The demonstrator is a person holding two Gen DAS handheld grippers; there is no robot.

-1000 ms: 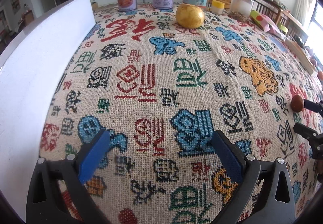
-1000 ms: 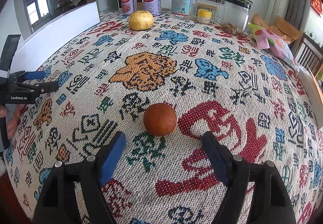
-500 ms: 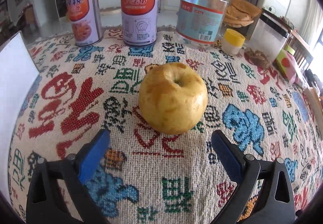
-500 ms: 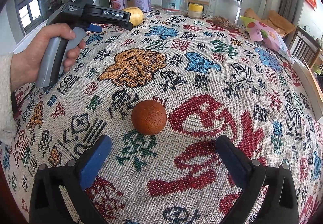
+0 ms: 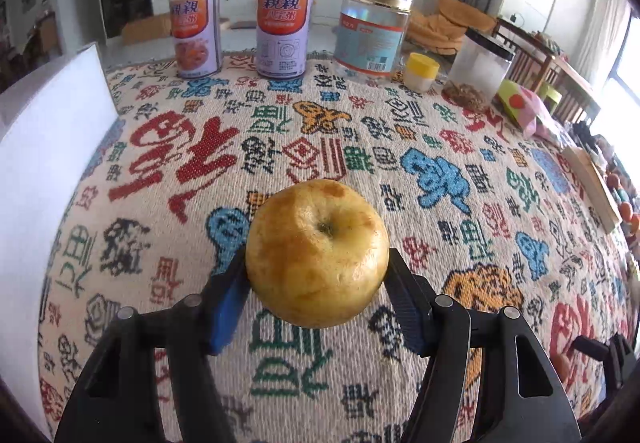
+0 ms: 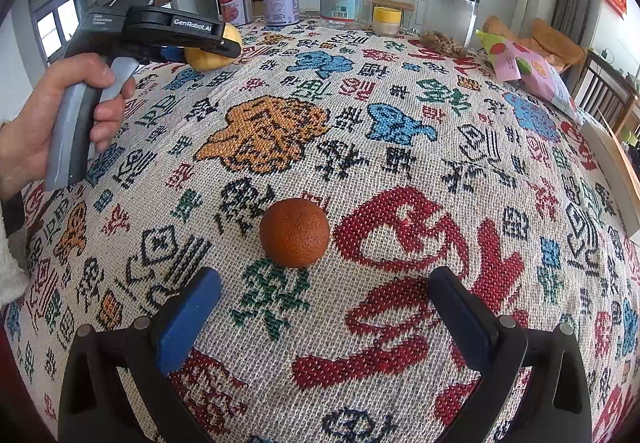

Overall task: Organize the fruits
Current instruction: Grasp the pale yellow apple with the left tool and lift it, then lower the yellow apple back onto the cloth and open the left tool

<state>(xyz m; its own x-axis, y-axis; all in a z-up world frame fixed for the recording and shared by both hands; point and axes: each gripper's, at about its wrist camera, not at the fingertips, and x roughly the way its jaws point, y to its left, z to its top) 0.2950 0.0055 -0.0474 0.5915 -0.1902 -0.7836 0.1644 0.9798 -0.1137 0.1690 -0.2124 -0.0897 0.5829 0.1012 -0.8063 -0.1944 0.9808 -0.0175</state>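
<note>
As seen from the left wrist, the round yellow apple with brown blemishes (image 5: 317, 257) is clamped in the left gripper (image 5: 316, 283) above the patterned woven bench cloth (image 5: 440, 171); placing is left. In the right view, the rough dark-orange mandarin (image 6: 295, 232) is lying on the cloth ahead of the spread right gripper (image 6: 320, 307), not yet picked.

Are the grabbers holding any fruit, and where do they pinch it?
The left gripper holds the yellow apple, jaws pinching its two sides. The right gripper holds nothing; the orange sits on the tablecloth ahead of it.
</note>
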